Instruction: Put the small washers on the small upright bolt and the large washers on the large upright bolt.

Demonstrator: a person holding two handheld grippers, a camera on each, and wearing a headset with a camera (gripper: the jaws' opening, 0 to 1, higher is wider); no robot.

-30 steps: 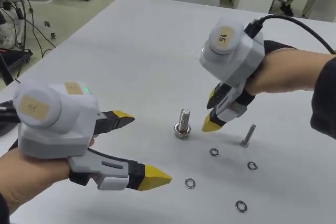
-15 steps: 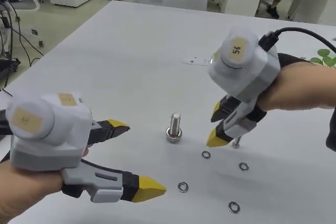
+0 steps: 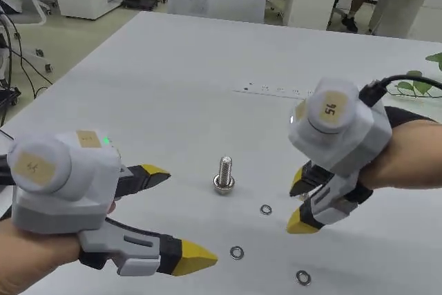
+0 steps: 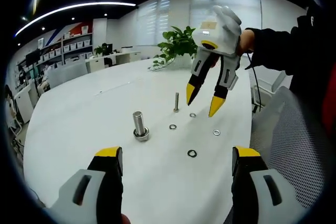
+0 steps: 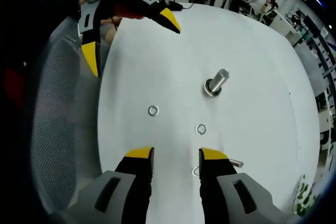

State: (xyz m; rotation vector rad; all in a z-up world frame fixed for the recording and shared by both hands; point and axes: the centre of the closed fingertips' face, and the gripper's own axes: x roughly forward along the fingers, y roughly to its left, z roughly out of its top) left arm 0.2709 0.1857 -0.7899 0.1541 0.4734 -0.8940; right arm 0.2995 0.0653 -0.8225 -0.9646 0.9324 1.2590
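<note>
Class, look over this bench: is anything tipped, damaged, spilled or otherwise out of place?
Nothing stands out. The large bolt and the small bolt both stand upright on the table, and the loose washers lie flat near them. The left gripper and right gripper are open, holding nothing.

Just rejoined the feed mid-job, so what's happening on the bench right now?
A person holds both tongs open, gripping nothing. The right tongs hang over loose silver ring-shaped metal washers lying flat on the white table, near the thin silver upright bolt. The left tongs hover to the side. The thick silver upright bolt stands between them.
</note>
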